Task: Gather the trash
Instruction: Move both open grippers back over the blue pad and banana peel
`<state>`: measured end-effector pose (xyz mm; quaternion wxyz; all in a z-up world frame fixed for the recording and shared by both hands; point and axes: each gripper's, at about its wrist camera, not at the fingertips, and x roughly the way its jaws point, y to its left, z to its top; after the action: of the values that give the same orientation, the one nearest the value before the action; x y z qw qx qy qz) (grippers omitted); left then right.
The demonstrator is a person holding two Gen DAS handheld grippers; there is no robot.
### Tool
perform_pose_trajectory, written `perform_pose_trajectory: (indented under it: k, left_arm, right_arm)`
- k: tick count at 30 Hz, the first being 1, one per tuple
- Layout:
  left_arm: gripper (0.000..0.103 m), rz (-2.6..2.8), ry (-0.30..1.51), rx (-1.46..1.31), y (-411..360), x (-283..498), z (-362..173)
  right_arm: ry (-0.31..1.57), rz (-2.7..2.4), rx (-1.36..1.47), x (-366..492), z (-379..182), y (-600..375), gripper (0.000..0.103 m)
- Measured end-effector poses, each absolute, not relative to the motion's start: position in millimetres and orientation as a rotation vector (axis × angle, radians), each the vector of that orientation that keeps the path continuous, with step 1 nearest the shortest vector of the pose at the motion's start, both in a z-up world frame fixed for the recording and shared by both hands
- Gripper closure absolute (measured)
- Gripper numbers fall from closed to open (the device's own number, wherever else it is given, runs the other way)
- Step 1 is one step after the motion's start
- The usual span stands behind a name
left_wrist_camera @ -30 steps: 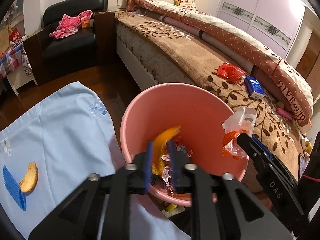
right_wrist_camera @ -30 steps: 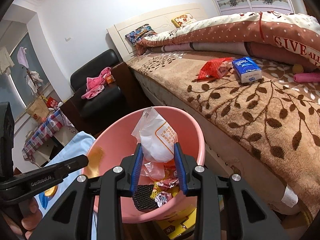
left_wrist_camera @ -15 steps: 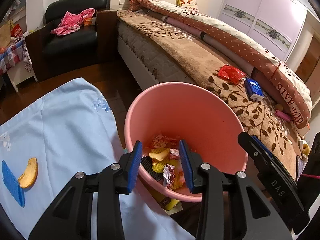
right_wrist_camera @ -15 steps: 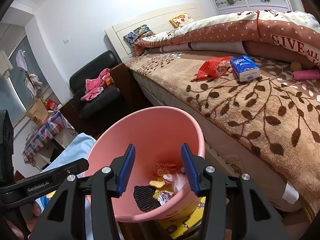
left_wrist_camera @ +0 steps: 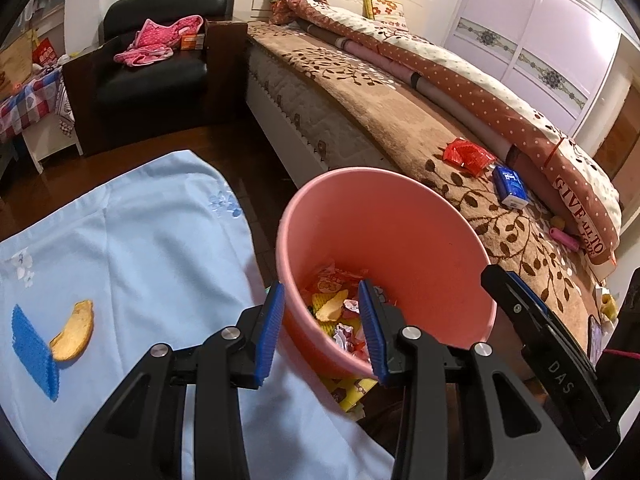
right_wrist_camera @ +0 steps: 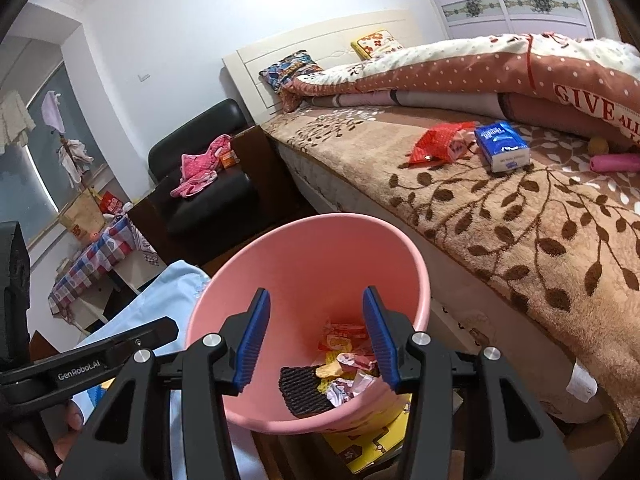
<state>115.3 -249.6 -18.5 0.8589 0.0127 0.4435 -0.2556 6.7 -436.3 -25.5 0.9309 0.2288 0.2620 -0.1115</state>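
From the left wrist camera, the left gripper (left_wrist_camera: 322,326) points down at the near rim of a pink plastic bin (left_wrist_camera: 420,248), its blue-padded jaws spread apart with nothing between them; one pad sits outside the rim, the other over the bin's inside. The bottom of the bin holds a heap of trash (left_wrist_camera: 340,312): crumpled snack wrappers, yellow foam netting and a curved orange peel. To the left of the bin lies a pale blue cloth (left_wrist_camera: 132,248) with a second piece of orange peel (left_wrist_camera: 74,330) on it, touching a blue foam net (left_wrist_camera: 32,350). Behind the bin runs a bed with a brown leaf-patterned blanket (left_wrist_camera: 400,120), on which lie a red wrapper (left_wrist_camera: 466,156) and a blue tissue pack (left_wrist_camera: 510,186), just beside each other. Part of the right gripper (left_wrist_camera: 540,344) shows at the right edge. From the right wrist camera, the right gripper (right_wrist_camera: 316,340) hangs over the same pink bin (right_wrist_camera: 320,256), jaws released and empty, framing the trash (right_wrist_camera: 344,364) at the bottom, which includes a dark ridged piece (right_wrist_camera: 302,390). The red wrapper (right_wrist_camera: 438,144) and tissue pack (right_wrist_camera: 502,150) lie on the blanket (right_wrist_camera: 540,240) beyond. At lower left a person's hand (right_wrist_camera: 40,436) holds the left gripper's handle, and the blue cloth (right_wrist_camera: 160,292) shows behind it.
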Motion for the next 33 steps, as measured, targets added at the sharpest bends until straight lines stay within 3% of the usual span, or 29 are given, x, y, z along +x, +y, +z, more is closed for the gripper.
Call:
perform_pose_trajectory:
  k: [33]
  left_arm:
    - [0.064, -0.351, 0.878, -0.071, -123.5, 79.4, -6.8]
  right_arm:
    - [0.498, -0.076, 0.392, -16.3, 11.8, -351.9, 0.055]
